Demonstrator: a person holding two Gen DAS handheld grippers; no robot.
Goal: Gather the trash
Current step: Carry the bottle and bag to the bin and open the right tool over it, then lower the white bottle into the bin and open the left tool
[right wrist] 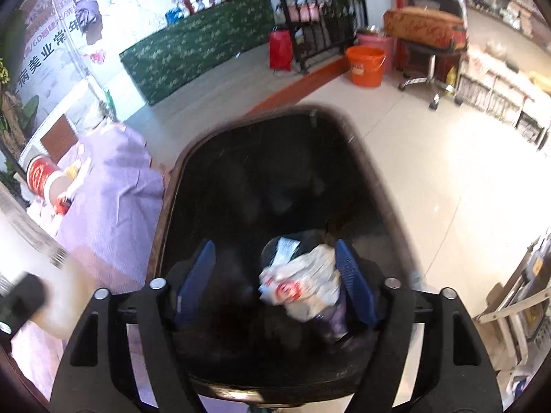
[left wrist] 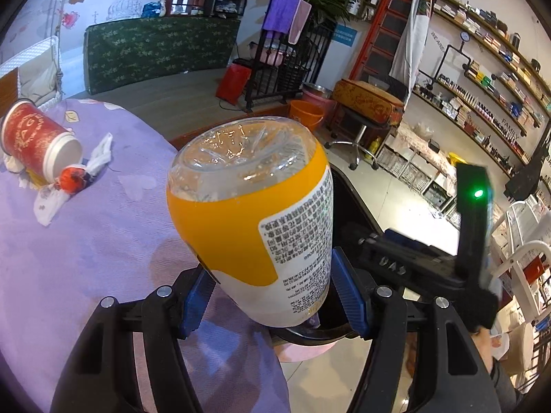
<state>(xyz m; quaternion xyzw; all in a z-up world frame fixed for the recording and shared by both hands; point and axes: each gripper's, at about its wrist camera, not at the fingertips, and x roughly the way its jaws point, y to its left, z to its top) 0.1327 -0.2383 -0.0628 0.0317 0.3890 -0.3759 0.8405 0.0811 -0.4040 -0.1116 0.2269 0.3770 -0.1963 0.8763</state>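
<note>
Lower centre of the left wrist view: left gripper (left wrist: 272, 296) clamps a plastic bottle (left wrist: 251, 213) between its 2 blue pads (left wrist: 347, 296), base of the bottle pointing away from the camera. Bottle has an orange and white label with small print; clear bottom catches the light. Beneath and behind it, a dark curved rim of the trash bin (left wrist: 358, 186) shows. Left of frame, a table with a lilac cloth (left wrist: 86, 241) carries a red paper cup (left wrist: 38, 141) lying on its side, crumpled white tissue (left wrist: 100, 155) and a small red scrap (left wrist: 72, 177) just beside the cup's mouth. Right of frame, the other gripper's black body with 1 green light (left wrist: 478, 193).

Right wrist view, slightly blurred: right gripper (right wrist: 275, 285) hangs over the black bin (right wrist: 241, 179), jaws parted wide, nothing pressed between the pads. A crumpled white wrapper with red print (right wrist: 303, 285) sits low in the bin's mouth, close by the right-hand pad; contact cannot be told. Lilac cloth (right wrist: 113, 206) and red cup (right wrist: 41, 175) at left of frame. Orange bucket (right wrist: 365, 65) stands on the pale floor in the upper part of the frame.
</note>
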